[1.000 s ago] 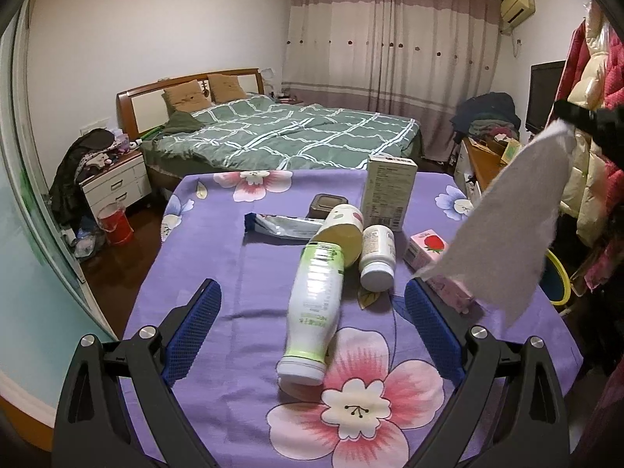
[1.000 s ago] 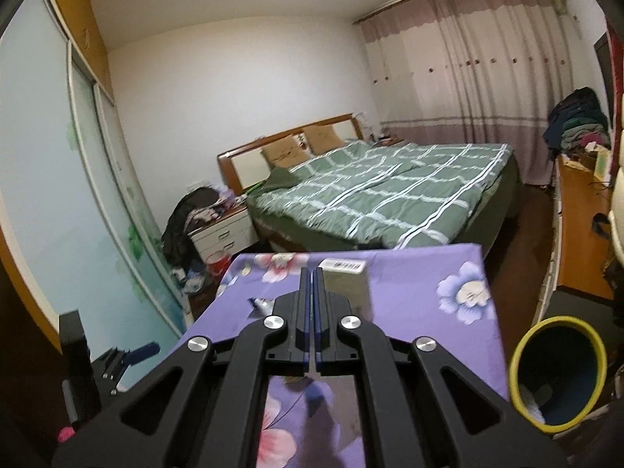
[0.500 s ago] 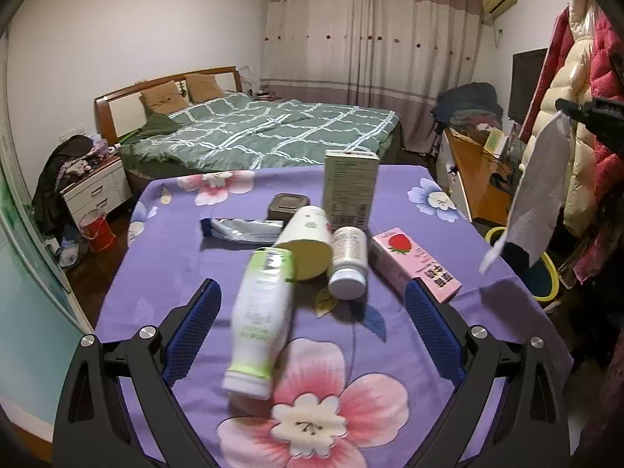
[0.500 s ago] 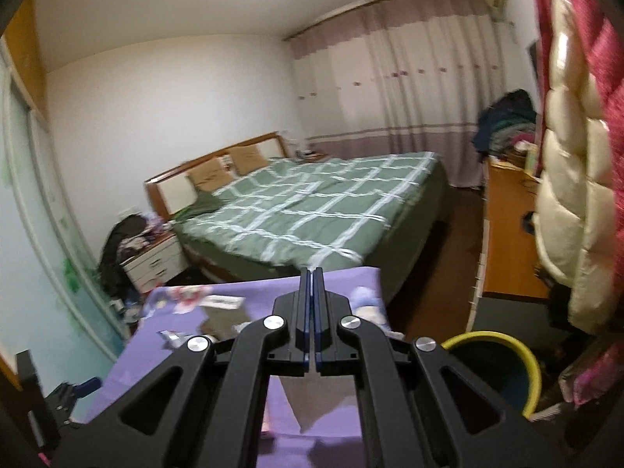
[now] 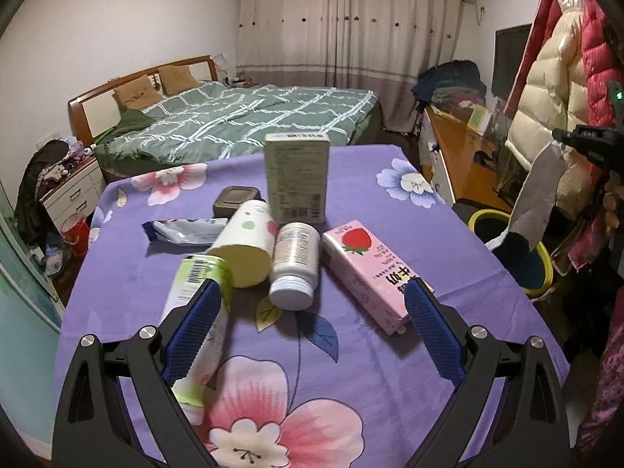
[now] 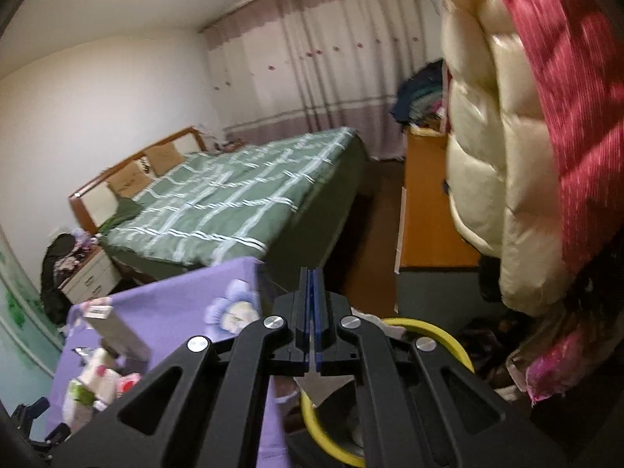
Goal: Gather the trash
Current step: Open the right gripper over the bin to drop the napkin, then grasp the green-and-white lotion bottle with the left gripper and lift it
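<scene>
The white paper sheet (image 5: 536,199) hangs at the right edge of the left wrist picture, pinched at its top corner by the right gripper (image 6: 312,304), whose jaws are squeezed tight together on it. The sheet hangs straight down, long way up and down, and its bottom tip points into the yellow-rimmed bin (image 5: 544,261) just under it (the bin stands on the floor beside the purple table (image 5: 351,351)). In the right wrist picture the paper tip (image 6: 323,384) shows low in the middle, right over the bin's rim (image 6: 448,337). So the next move looks like letting go above the bin. The left gripper (image 5: 312,323) is spread wide and holds nothing, low in its picture, with the green bottle (image 5: 195,300) nearest its left finger.
</scene>
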The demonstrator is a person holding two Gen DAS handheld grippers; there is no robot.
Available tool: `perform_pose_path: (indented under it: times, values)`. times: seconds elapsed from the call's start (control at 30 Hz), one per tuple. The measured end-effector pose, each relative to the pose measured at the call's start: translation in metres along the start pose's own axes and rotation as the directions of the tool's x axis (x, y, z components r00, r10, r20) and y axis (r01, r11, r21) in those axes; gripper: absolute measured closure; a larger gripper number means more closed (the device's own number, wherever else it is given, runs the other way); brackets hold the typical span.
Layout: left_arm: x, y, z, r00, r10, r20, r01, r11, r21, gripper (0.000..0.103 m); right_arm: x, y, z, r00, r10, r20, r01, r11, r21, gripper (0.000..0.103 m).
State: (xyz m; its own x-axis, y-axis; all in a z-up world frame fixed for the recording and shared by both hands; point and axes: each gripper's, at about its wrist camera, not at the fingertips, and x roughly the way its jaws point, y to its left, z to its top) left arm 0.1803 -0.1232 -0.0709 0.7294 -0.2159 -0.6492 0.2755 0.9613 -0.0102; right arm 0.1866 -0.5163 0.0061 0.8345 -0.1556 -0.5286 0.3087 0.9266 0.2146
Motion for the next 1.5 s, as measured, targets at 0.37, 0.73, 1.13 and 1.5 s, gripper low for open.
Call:
perform_pose_path:
  times: [0.37,0.73,1.13,1.5]
  values:
    - [0.017,0.001,0.003,0.999,0.022,-0.029,-0.022,1.000,0.001,0.009,0.032,-0.030,-0.037,0.997,-0.036,-0.075,0.041,0.997,0.066,0.079]
    - [0.030,0.056,-0.008,0.992,0.100,-0.081,-0.102,0.995,-0.021,0.009,0.021,0.007,-0.089,0.988,0.078,-0.131,-0.067,0.994,0.086,0.077]
    - [0.084,0.093,-0.007,0.970,0.065,-0.234,-0.068,0.998,-0.002,0.022,0.031,0.033,-0.100,0.978,0.108,-0.176,-0.096,0.992,0.076,0.077]
    - [0.125,0.107,-0.003,0.936,0.025,-0.350,-0.016,0.999,0.030,0.045,0.042,0.043,-0.102,0.974,0.117,-0.196,-0.104,0.992,0.075,0.077]
